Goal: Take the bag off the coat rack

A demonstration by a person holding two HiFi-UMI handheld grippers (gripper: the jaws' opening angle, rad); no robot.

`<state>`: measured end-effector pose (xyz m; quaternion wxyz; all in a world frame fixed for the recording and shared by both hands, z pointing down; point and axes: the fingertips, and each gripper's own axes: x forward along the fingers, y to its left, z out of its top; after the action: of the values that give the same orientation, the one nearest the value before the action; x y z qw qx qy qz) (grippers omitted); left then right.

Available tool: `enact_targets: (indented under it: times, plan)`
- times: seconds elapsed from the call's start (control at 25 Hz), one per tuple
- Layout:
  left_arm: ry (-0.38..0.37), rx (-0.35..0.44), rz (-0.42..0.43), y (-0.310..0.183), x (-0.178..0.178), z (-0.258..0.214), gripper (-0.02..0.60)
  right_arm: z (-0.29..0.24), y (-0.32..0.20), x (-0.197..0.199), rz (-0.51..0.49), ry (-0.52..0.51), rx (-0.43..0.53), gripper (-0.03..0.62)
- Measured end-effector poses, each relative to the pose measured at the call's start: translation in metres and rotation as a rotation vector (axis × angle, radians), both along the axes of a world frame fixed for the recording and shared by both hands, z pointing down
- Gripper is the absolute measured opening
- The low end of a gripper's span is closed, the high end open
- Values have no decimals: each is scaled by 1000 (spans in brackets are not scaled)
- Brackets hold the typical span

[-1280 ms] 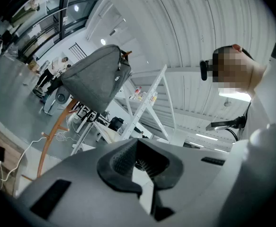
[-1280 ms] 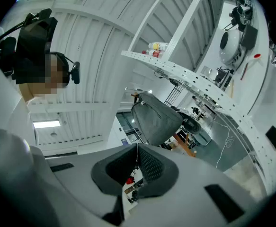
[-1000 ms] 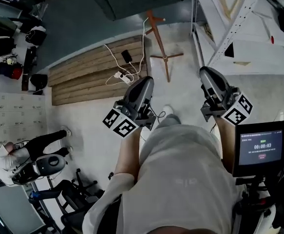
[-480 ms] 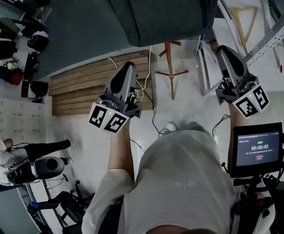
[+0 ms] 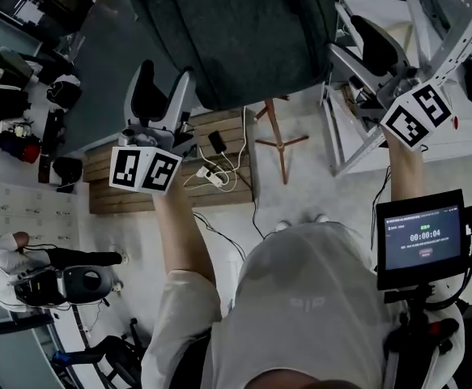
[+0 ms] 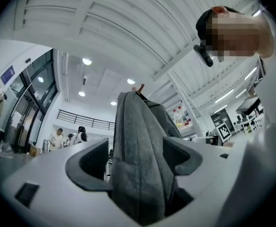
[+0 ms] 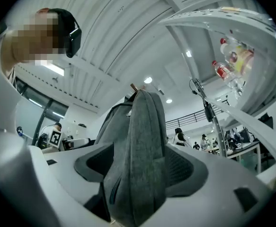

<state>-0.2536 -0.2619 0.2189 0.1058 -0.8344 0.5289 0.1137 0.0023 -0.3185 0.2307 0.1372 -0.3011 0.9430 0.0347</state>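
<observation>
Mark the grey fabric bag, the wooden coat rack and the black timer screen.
grey fabric bag (image 5: 244, 39), head view, middle of its body
wooden coat rack (image 5: 279, 142), head view, crossed feet on floor
black timer screen (image 5: 423, 239), head view, lit display

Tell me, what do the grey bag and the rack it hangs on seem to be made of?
The bag looks like woven fabric, matte flecked grey: a fine weave shows, with soft folds and a zip. The coat rack seems wooden: its slim legs and top peg are reddish-brown, though stain or paint cannot be ruled out.
</observation>
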Motion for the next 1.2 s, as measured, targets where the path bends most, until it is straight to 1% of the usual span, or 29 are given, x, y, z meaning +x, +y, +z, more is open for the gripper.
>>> enact_targets:
  times: [0.12, 0.2, 0.28, 0.32, 0.4, 0.48, 0.6, 0.76, 0.88, 1.04, 1.2]
  plan:
    - [-44, -10, 31, -13, 6, -16, 387, -19, -10, -16, -15, 20, 9, 318]
    - [-75, -24, 41, -21, 12, -21, 399, -23, -18, -27, -24, 23, -6, 318]
    - [-90, -35, 36, -28, 19, -22, 399, -22, -26, -36, -18, 21, -26, 318]
    - [-84, -38, 36, -31, 22, -22, 399, -21, -30, -39, -7, 15, -33, 318]
    - [-37, -31, 45, -36, 26, -23, 397, -21, -36, -43, 34, 0, -34, 318]
    - [12, -1, 47, -37, 28, -25, 396, -21, -40, -46, 86, 7, -25, 316]
    - [30, 47, 10, -38, 28, -27, 395, -22, -44, -49, 124, -6, -27, 315]
    - [28, 68, -24, -39, 27, -25, 365, -20, -47, -48, 132, -55, -31, 308]
    - [29, 70, -42, -38, 26, -23, 326, -18, -46, -48, 122, -79, -39, 276]
    - [41, 81, -56, -36, 24, -25, 288, -23, -45, -49, 94, -124, -55, 263]
    - [46, 85, -70, -32, 28, -27, 239, -27, -42, -47, 101, -155, -50, 242]
